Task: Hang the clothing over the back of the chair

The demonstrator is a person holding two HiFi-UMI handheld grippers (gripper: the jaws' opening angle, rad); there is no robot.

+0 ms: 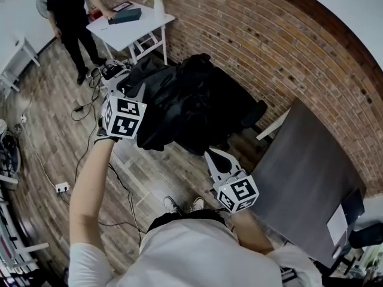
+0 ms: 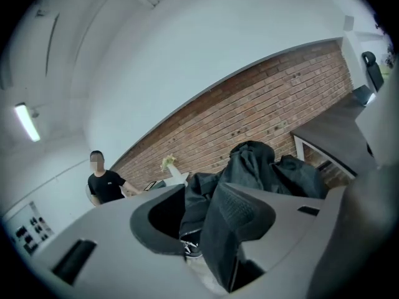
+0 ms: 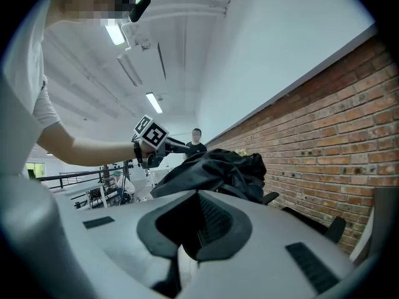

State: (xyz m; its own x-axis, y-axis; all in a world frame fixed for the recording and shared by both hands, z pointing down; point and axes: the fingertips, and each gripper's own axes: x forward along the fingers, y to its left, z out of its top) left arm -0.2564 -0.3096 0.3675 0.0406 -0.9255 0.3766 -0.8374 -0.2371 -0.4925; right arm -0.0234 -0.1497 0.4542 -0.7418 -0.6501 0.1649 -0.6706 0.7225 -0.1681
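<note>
A brick wall (image 1: 257, 34) curves behind a wooden floor (image 1: 48, 148). The left claw (image 2: 202, 229) is pinching a fold of the black clothing (image 1: 185, 103); the fold fills the gap between the jaws and covers most of the pad faces. The right claw (image 3: 187, 232) has its jaws pressed together with nothing between them.

The chair (image 1: 256, 111) is almost wholly hidden under the clothing; only a dark arm-like part pokes out toward the wall, and its back and seat cannot be made out. The white bars below the left edge of the heap are too cut off to name.

A dark worktop (image 1: 305, 172) stands just to the right of the right claw, against the wall. Cables (image 1: 90, 109) trail over the floor beyond the left claw. Farther off a white worktop (image 1: 131, 31) carries a vase (image 1: 158, 6) and a dark flat object. A person (image 1: 70, 14) in black stands beside it, with one hand on its edge.

The clothing lies heaped over the chair between the two claws. The left claw holds it at the edge away from the wall; the right claw points at its near edge, close but apart from the cloth.
</note>
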